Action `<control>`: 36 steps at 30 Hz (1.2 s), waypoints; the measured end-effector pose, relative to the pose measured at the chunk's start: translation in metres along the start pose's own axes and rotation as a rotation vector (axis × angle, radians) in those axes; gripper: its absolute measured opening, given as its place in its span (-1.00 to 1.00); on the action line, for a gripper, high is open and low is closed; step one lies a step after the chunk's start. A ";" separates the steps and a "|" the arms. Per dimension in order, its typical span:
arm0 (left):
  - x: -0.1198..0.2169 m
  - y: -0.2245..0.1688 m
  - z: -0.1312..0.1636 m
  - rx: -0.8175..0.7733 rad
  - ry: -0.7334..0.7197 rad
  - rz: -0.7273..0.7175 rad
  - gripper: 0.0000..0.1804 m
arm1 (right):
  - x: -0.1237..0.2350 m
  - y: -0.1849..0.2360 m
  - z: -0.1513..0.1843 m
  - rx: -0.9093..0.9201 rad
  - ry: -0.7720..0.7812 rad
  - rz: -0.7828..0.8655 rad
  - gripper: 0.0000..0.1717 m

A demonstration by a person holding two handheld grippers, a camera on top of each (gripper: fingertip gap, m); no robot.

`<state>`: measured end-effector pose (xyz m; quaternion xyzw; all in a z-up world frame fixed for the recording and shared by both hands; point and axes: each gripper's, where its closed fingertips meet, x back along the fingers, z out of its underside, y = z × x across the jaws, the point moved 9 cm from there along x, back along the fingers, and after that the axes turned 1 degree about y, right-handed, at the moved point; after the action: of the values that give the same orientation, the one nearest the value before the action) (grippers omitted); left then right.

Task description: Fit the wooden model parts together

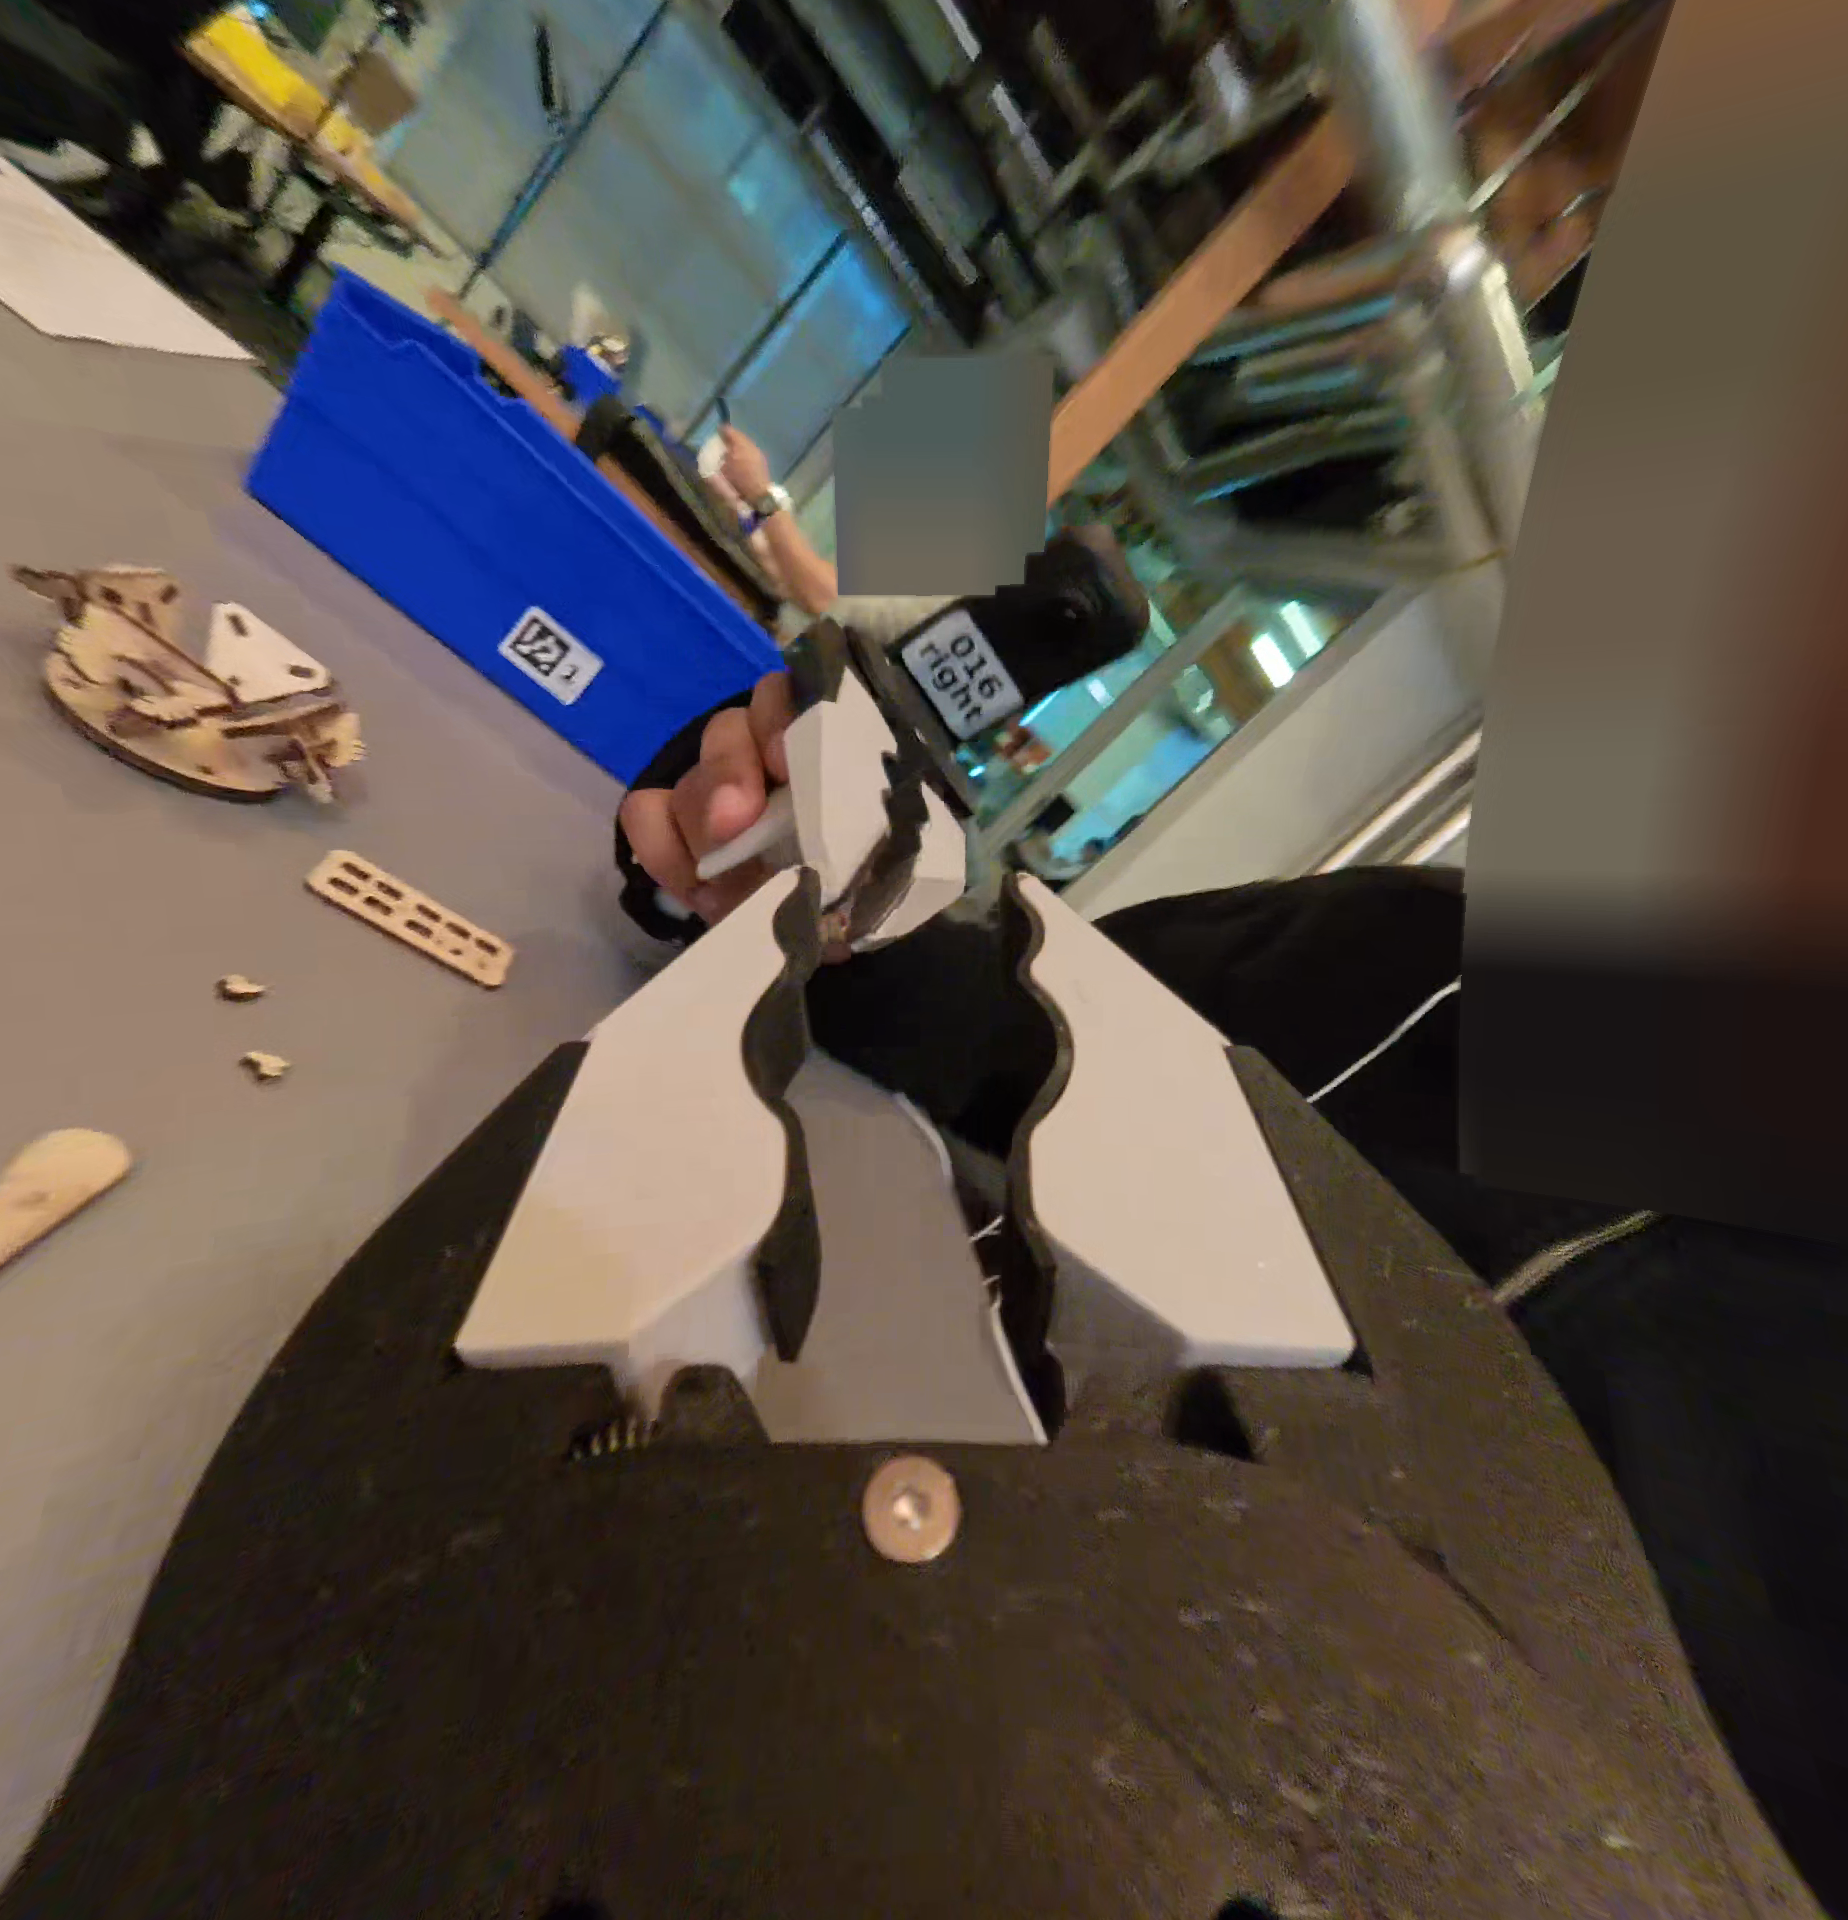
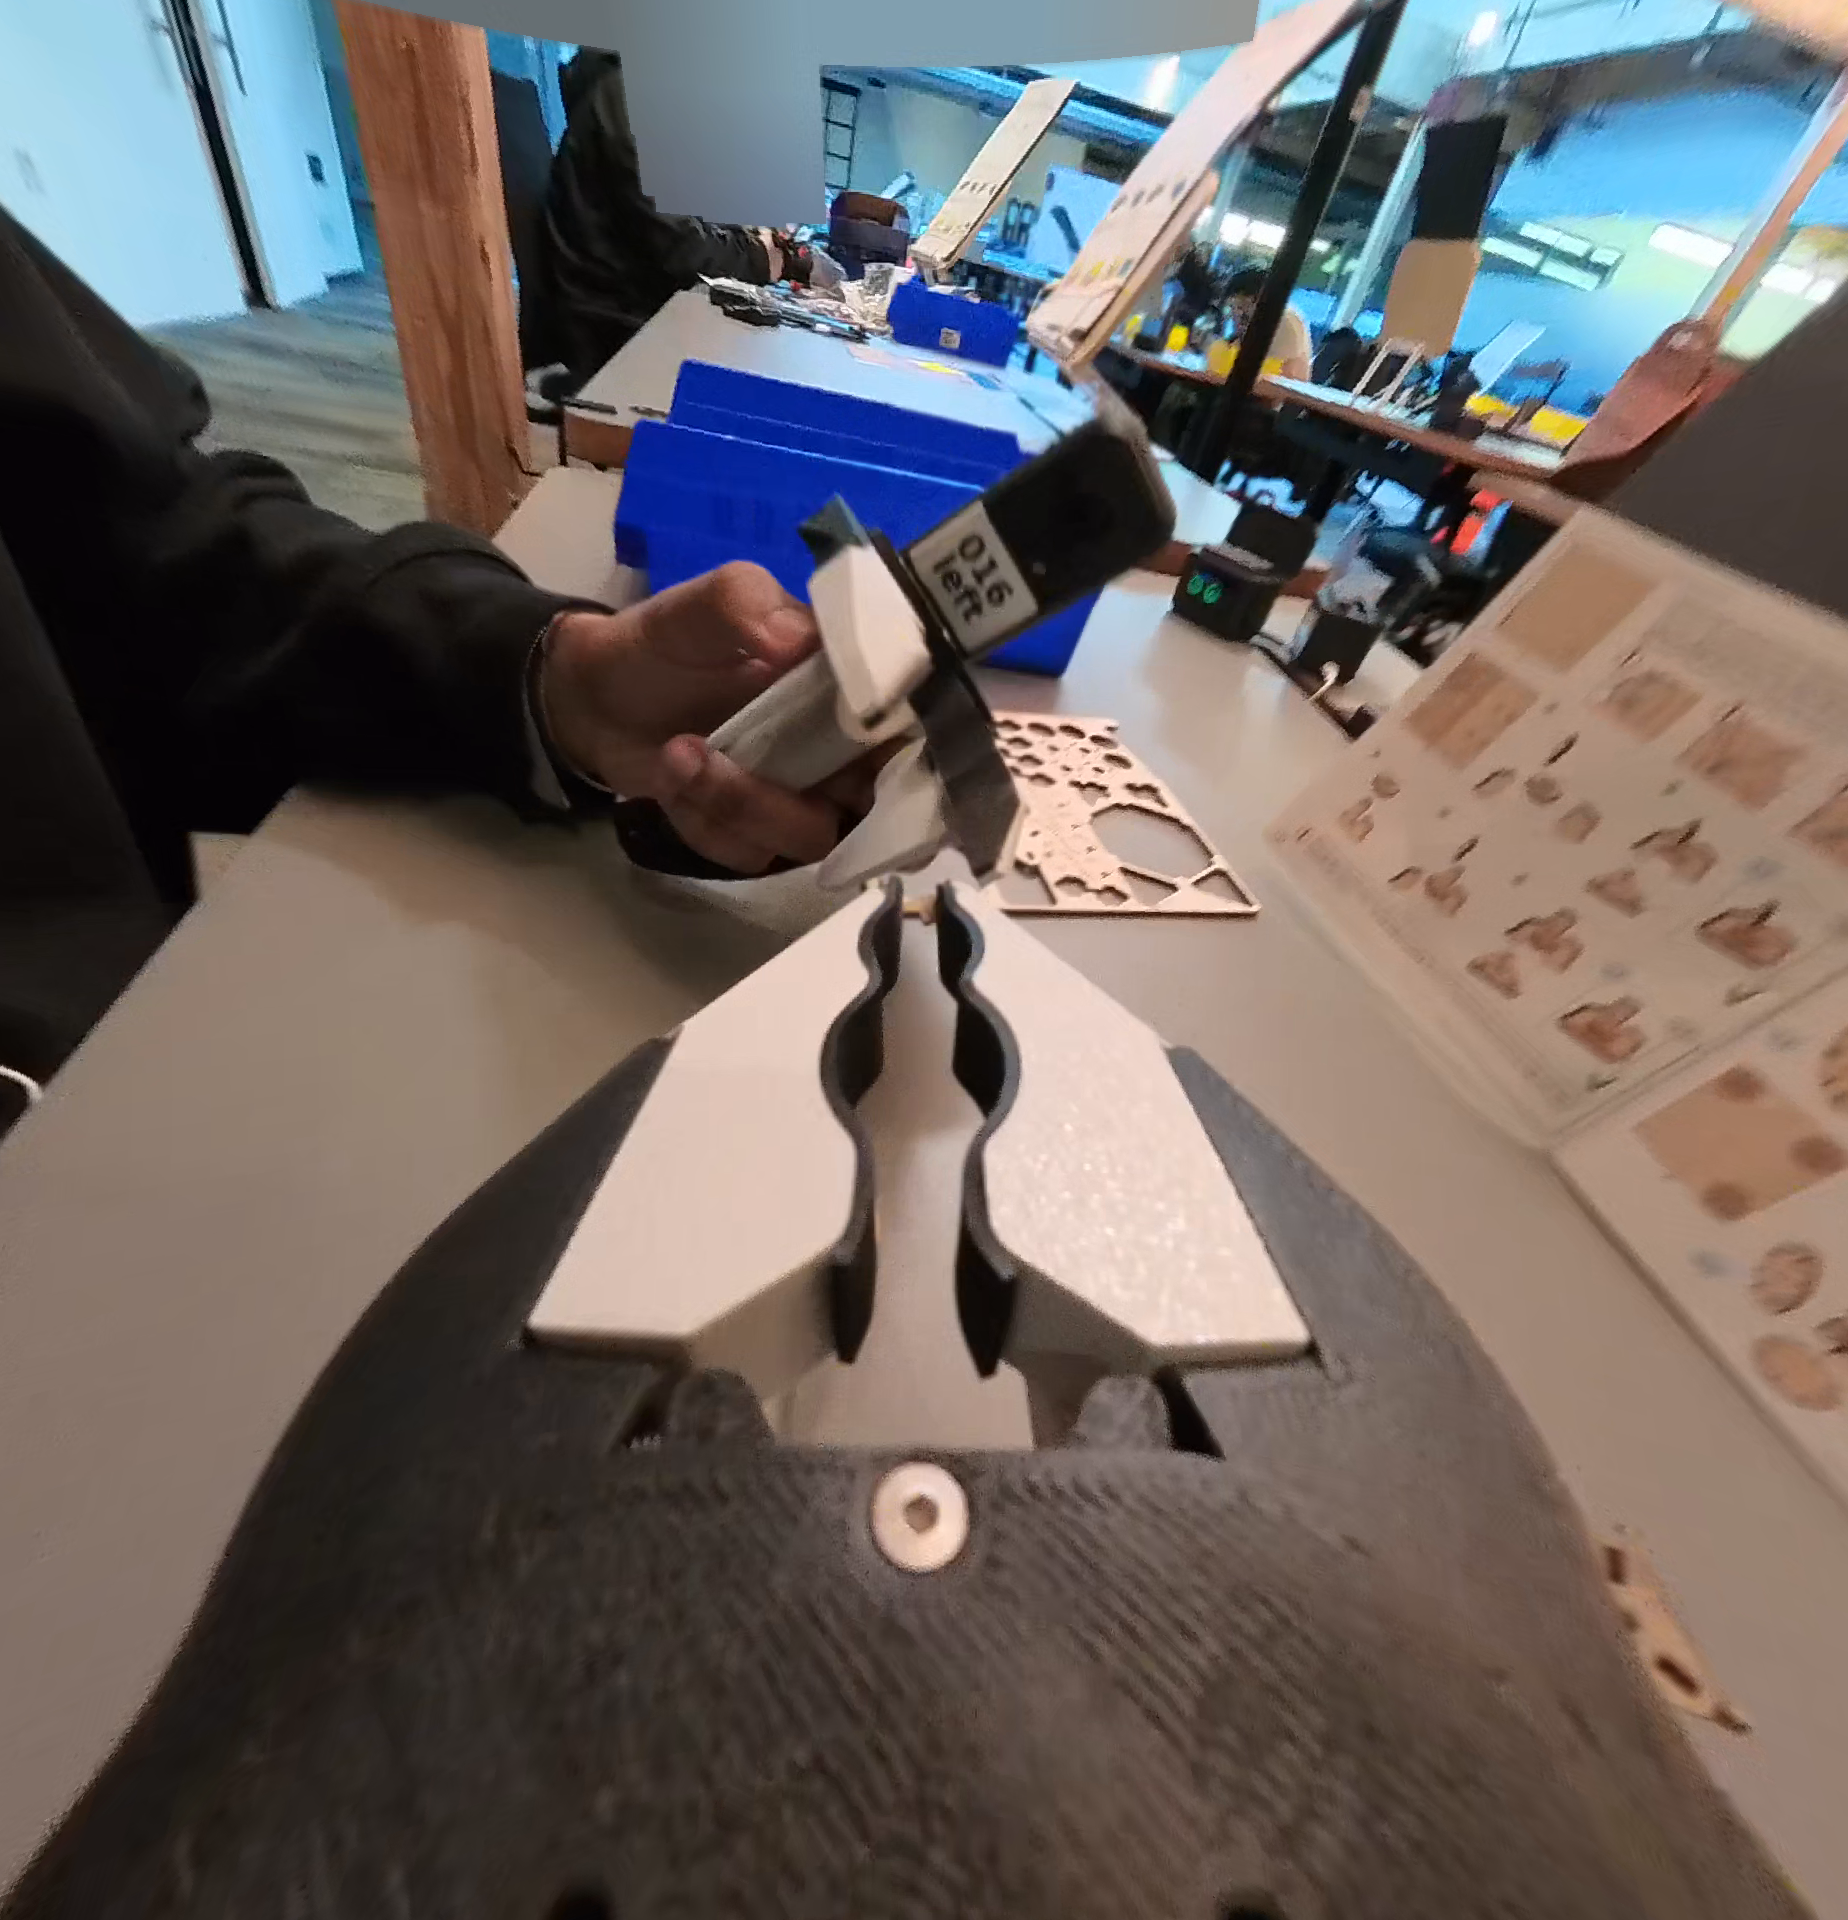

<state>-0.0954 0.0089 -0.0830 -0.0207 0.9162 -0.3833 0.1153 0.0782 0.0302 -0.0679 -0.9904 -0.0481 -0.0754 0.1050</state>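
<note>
My left gripper (image 1: 909,888) is open, with nothing between its pads; it hovers over a person's dark clothing at the grey table's (image 1: 172,1039) edge. My right gripper (image 1: 847,930), held in a hand, meets it tip to tip beside its left fingertip. In the right wrist view my right gripper (image 2: 920,902) is shut on a small tan wooden piece (image 2: 918,909) pinched at the very fingertips. That piece also shows in the left wrist view (image 1: 835,928). The left gripper (image 2: 941,862) is just beyond it, held in a hand.
A blue bin (image 1: 463,520) stands behind a partly built wooden model (image 1: 193,686). A slotted wooden strip (image 1: 409,931), small wooden bits and a wooden stick (image 1: 37,1195) lie on the table. A cut-out wooden sheet (image 2: 1117,831) and a picture sheet (image 2: 1626,831) lie to the right. Both grippers' tips are close together, under 4 cm apart.
</note>
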 end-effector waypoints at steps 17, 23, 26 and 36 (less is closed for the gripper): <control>-0.013 0.000 0.012 0.257 0.049 0.296 -0.57 | -0.001 0.016 -0.012 0.150 -0.073 0.069 -0.95; -0.011 0.001 0.010 0.267 0.022 0.302 -0.57 | 0.001 0.015 -0.013 0.153 -0.076 0.081 -0.95; -0.010 0.002 0.009 0.266 0.018 0.294 -0.59 | 0.001 0.015 -0.013 0.153 -0.073 0.081 -0.98; -0.010 0.007 0.012 0.270 0.052 0.219 -0.85 | -0.001 0.016 -0.012 0.138 -0.060 0.063 -0.98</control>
<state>-0.0822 0.0064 -0.0942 0.1047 0.8559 -0.4883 0.1346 0.0776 0.0121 -0.0597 -0.9836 -0.0250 -0.0389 0.1741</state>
